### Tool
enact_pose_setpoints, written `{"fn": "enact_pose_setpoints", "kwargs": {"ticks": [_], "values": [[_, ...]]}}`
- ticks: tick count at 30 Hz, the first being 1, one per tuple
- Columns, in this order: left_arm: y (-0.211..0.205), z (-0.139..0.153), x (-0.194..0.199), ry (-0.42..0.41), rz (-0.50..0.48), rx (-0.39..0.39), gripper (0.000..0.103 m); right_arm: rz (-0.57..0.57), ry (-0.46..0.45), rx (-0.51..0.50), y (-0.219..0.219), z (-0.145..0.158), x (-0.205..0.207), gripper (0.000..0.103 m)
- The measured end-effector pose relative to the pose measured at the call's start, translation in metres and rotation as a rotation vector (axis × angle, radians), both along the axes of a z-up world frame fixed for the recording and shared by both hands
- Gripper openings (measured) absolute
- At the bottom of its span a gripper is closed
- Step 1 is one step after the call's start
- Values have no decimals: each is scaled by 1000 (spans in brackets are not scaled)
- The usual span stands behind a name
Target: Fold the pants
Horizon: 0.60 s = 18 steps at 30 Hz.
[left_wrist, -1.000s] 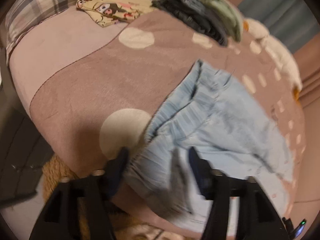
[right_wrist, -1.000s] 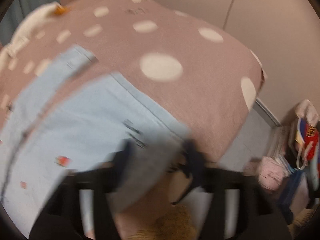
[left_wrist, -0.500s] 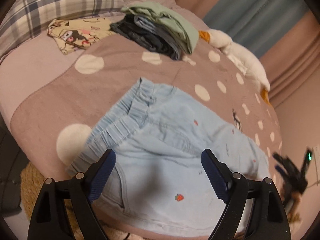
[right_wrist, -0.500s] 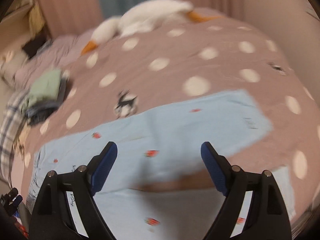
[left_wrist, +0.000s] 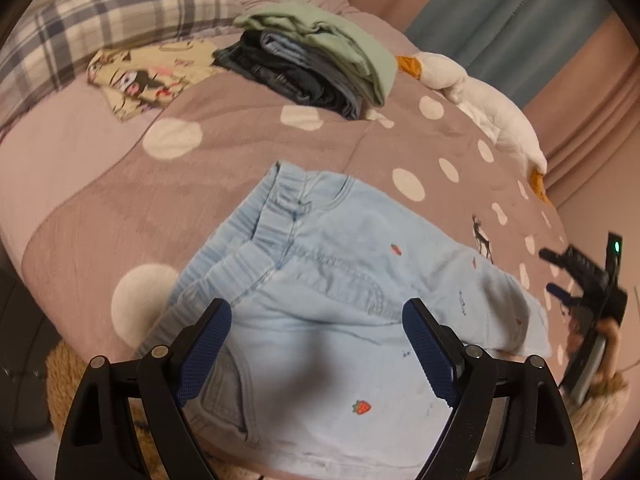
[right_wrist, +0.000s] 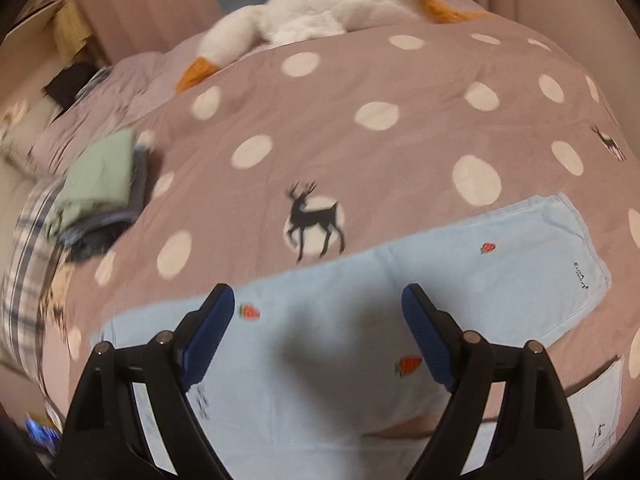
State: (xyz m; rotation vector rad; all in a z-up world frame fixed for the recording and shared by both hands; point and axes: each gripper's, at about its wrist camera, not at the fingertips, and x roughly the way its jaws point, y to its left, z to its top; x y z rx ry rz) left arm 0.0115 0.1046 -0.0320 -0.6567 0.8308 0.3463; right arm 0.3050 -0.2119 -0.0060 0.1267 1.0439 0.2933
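The pants (left_wrist: 328, 280), pale blue with small strawberry prints, lie spread on the spotted bedspread (left_wrist: 224, 160) at its near edge, waistband toward the left gripper (left_wrist: 316, 344) and legs running toward the right gripper (right_wrist: 318, 328). Small dark writing sits near one leg's hem and again on the lower leg's hem in the right wrist view, too small and blurred to read; a further dark mark by the right gripper's left finger is equally unreadable. No brand label can be made out. The left gripper hovers over the hip and pocket area with its blue pads wide apart and nothing between them. The right gripper hovers over the thigh of the upper leg, likewise spread wide and empty; it also shows at the right edge of the left wrist view, off the end of the legs. The near side of the pants hangs at the bed's edge, above a tan fluffy rug (left_wrist: 64, 376). Beyond the pants the bedspread is open, printed with a black deer (right_wrist: 314, 220). Farther back a stack of folded clothes (left_wrist: 316, 64) sits well apart from the waistband, with a cartoon-print cloth (left_wrist: 144, 76) beside it, a plaid pillow (left_wrist: 100, 20) behind, and a white goose plush (right_wrist: 320, 8) along the far edge.
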Motion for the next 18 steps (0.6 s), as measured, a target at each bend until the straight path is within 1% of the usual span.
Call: {"fn": "enact_pose_setpoints", "kwargs": {"ticks": [2,4,6,8,11,13,14,16,17,18], "values": [[-4,4,5,-4,-14,24,87,-59,44,-4,-3,-6,16,87],[-8,5,11,1,-29,44,87,-85,58,-53,-2,-13,28,87],[-12,6,18,9,-47,62,87,-115,110,-65,-7,-28,44,86],[-18,7,26,16,-68,82,87,-172,166,-90,-13,-46,59,86],[-25,7,34,22,-92,97,87,-227,211,-149,-23,-69,76,85],[-29,7,37,26,-107,107,87,-274,258,-158,-33,-85,87,83],[-31,6,38,30,-111,111,87,-296,273,-159,-37,-92,91,80],[-33,5,40,34,-116,118,87,-330,276,-151,-45,-101,97,81],[-34,4,40,38,-118,120,87,-335,260,-156,-46,-101,98,79],[-34,3,41,43,-121,120,87,-336,245,-171,-47,-101,98,65]]}}
